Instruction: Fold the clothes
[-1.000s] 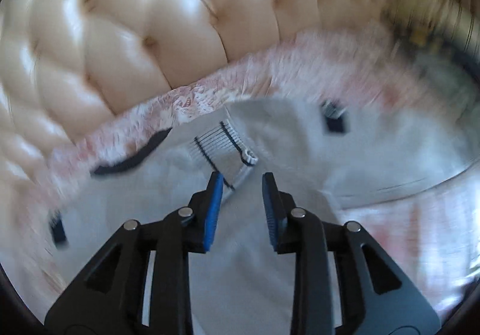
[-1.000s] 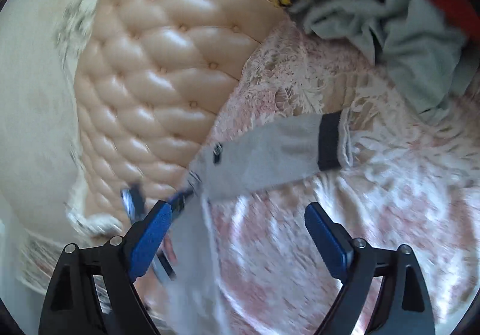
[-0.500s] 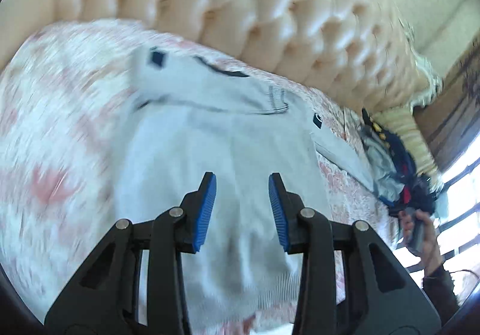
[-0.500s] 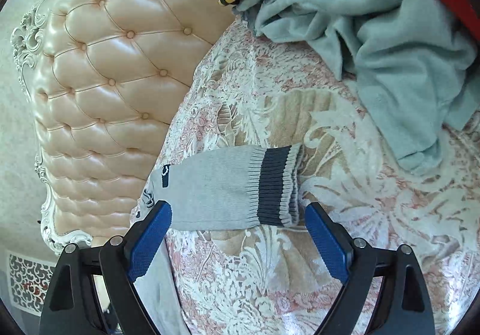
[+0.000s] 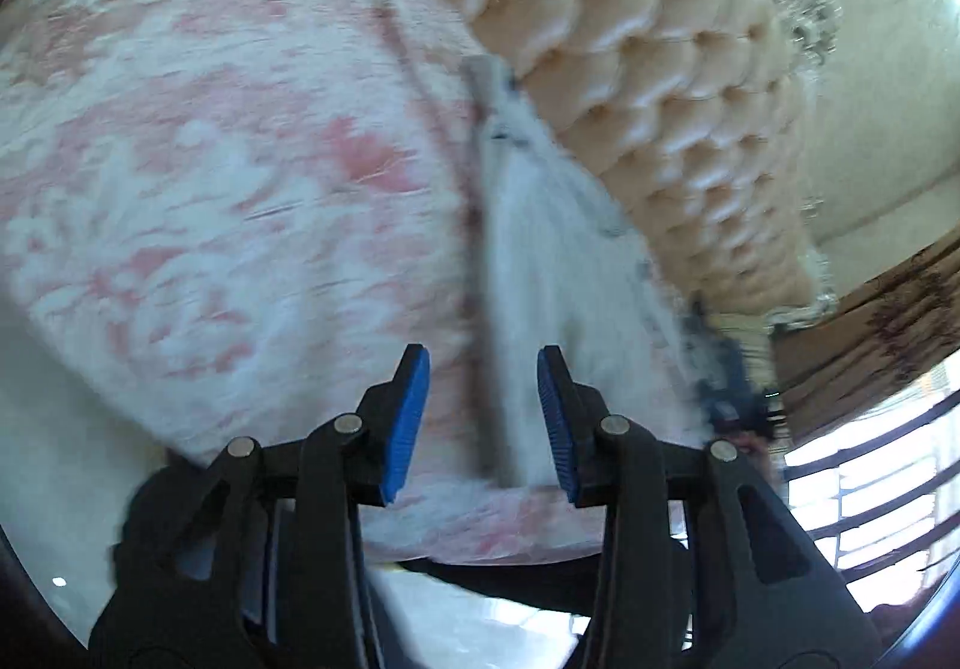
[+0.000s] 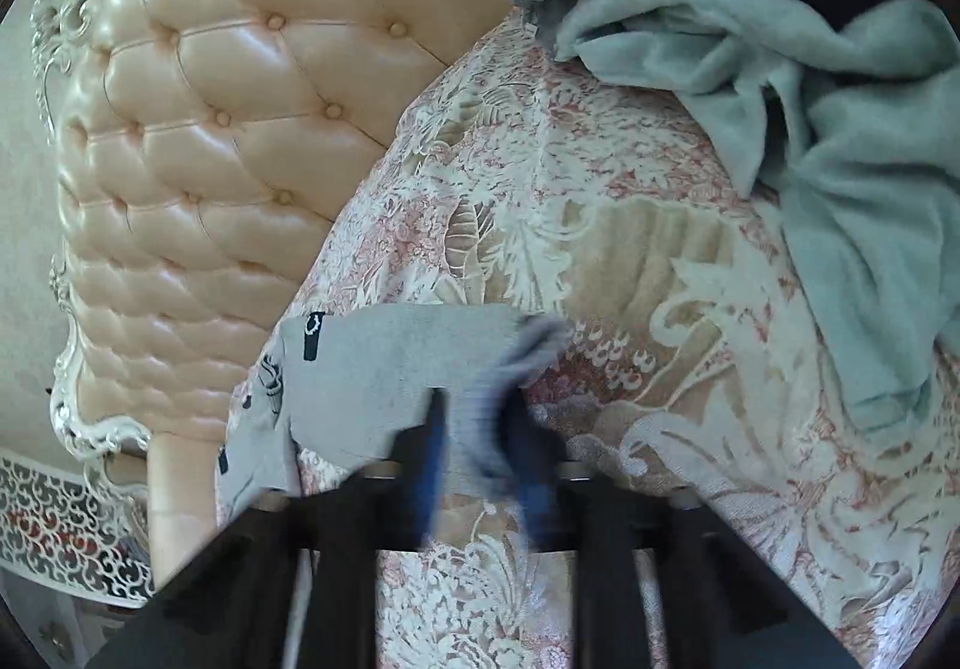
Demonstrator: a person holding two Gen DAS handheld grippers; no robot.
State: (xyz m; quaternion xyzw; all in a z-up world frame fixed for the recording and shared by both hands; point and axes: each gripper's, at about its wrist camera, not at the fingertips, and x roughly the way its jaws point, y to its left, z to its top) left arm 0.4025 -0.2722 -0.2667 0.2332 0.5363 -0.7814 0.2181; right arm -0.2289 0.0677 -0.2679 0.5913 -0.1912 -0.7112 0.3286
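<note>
Your left hand-held gripper [image 5: 483, 420] is released, its blue pads parted over the near edge of the grey sweater [image 5: 540, 261], which lies flat on the bed [image 5: 210, 159] against the headboard [image 5: 660, 69]. Your right hand-held gripper [image 6: 480, 447] is clenched on the sweater's sleeve [image 6: 390, 369] at the cuff. You seem to be at the sleeve fold; next, carry that cuff across the body and lay it flat, well clear of the clothes pile [image 6: 840, 129].
</note>
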